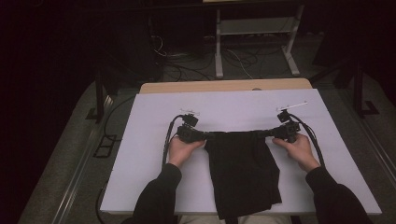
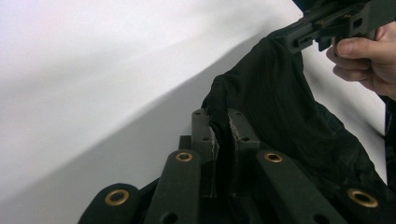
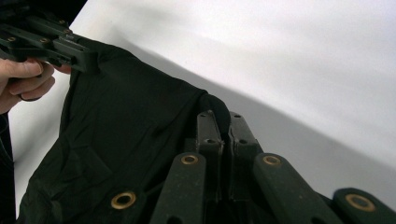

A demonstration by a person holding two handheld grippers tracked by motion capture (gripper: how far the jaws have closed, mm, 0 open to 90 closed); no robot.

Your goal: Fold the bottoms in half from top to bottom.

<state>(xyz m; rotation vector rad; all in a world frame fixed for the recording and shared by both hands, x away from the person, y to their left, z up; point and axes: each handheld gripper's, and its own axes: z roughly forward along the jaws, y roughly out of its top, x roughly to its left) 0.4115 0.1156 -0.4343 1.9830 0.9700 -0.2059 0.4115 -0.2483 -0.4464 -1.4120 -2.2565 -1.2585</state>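
A black garment [image 1: 243, 172] lies on the white table cover [image 1: 154, 154], its top edge stretched between my two grippers and its lower part trailing toward the table's front edge. My left gripper [image 1: 206, 136] is shut on the cloth's top left corner; in the left gripper view the black fabric [image 2: 280, 107] is pinched between the jaws at my left gripper [image 2: 223, 122]. My right gripper [image 1: 267, 133] is shut on the top right corner; the right gripper view shows the fabric [image 3: 126, 121] caught at my right gripper [image 3: 223, 122]. Both hands hold the tools from below.
Past the white cover, a wooden table edge [image 1: 224, 86] shows at the back. Behind it stand a white metal frame [image 1: 254, 42] and loose cables [image 1: 187, 65] on the floor. Two small white markers [image 1: 292, 105] lie on the cover behind the grippers.
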